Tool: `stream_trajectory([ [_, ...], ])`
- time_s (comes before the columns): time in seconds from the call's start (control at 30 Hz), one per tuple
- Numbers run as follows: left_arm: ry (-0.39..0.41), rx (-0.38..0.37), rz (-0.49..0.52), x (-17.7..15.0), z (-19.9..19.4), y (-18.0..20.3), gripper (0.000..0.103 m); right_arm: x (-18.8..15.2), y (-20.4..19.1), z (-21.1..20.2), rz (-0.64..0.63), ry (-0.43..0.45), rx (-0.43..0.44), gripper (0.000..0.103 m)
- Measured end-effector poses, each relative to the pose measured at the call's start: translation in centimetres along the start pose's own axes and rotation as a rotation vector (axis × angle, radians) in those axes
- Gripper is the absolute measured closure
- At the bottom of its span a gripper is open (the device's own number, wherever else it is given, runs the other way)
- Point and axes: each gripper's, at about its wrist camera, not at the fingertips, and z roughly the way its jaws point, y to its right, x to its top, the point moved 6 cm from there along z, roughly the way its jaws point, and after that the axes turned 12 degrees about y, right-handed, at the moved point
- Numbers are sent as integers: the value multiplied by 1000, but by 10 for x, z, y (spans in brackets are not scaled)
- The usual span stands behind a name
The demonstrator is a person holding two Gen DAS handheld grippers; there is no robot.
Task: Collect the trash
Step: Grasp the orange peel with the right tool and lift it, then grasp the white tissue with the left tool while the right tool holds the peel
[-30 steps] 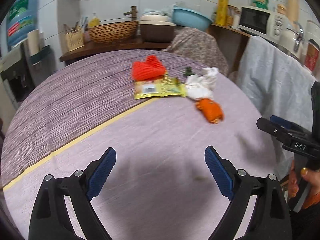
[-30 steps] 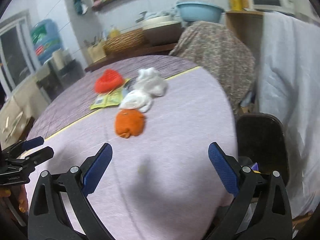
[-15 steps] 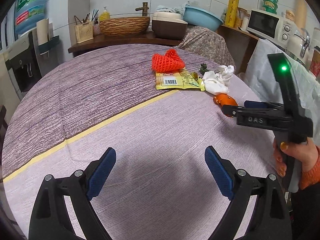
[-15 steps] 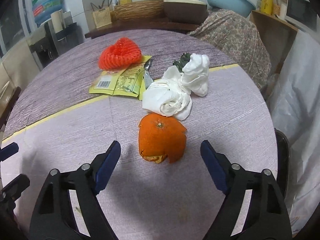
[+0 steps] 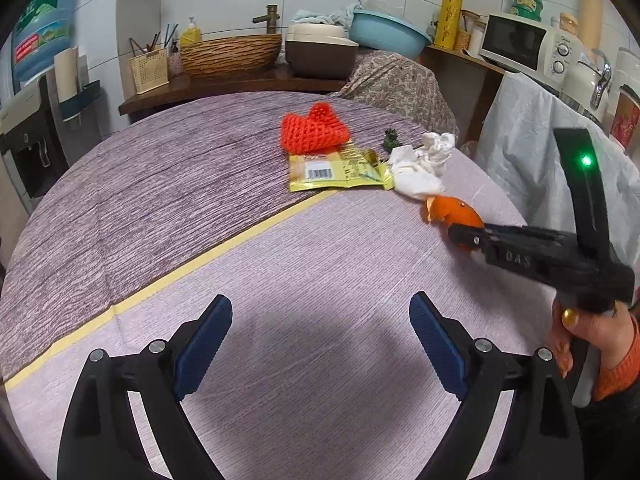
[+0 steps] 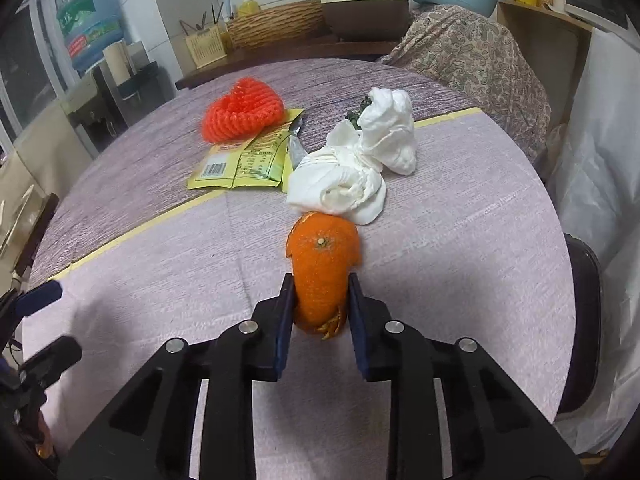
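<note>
Orange peel [image 6: 322, 268], a torn, hollow, pebbly shell with stem scar up, sits pinched in right gripper [image 6: 320, 304] jaws beside crumpled white tissue [image 6: 352, 176]; left gripper [image 5: 320, 344] jaws gape wide over the surface [image 5: 320, 272].

**Much of the scene sits out of sight**

The lower part of the orange peel [image 6: 324, 268] is hidden between the right gripper [image 6: 320, 300]'s fingers [image 6: 285, 320]; in the left wrist view that gripper covers its near side. A small green scrap [image 5: 393, 139] lies mostly behind the crumpled white tissue [image 6: 360, 176], too small to identify. The red foam net [image 6: 240, 114] overlaps the yellow wrapper [image 6: 244, 162], whose print is unreadable. The surface [image 5: 160, 208] is cut off by both frames' edges.
</note>
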Motion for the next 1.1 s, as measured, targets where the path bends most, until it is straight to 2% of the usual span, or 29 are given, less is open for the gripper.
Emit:
stream_trajectory([
  [0.17,-21,-68,-8,16,19,22,26,-6,11,-28,36,46,-3,78],
  [0.37,-55,-152,-10,35,58,59,27,-14,29,-57,51,85,-37,78],
  [0.67,-78,-126,66,50,117,106,26,-34,54,-77,105,94,-55,78],
  [0.77,-84,-74,94,52,132,112,28,-39,64,-81,135,98,-62,78],
  [0.8,-90,-66,94,52,136,112,32,-41,68,-82,145,100,-65,78],
  [0.87,-118,-66,91,50,143,113,54,-43,73,-83,158,100,-71,78],
  [0.93,-144,-50,99,45,149,111,69,-47,80,-84,174,99,-82,78],
  [1.03,-126,-28,110,43,144,106,86,-52,89,-86,203,100,-91,78],
  [1.1,-114,-47,85,43,134,103,89,-55,92,-89,218,104,-93,78],
])
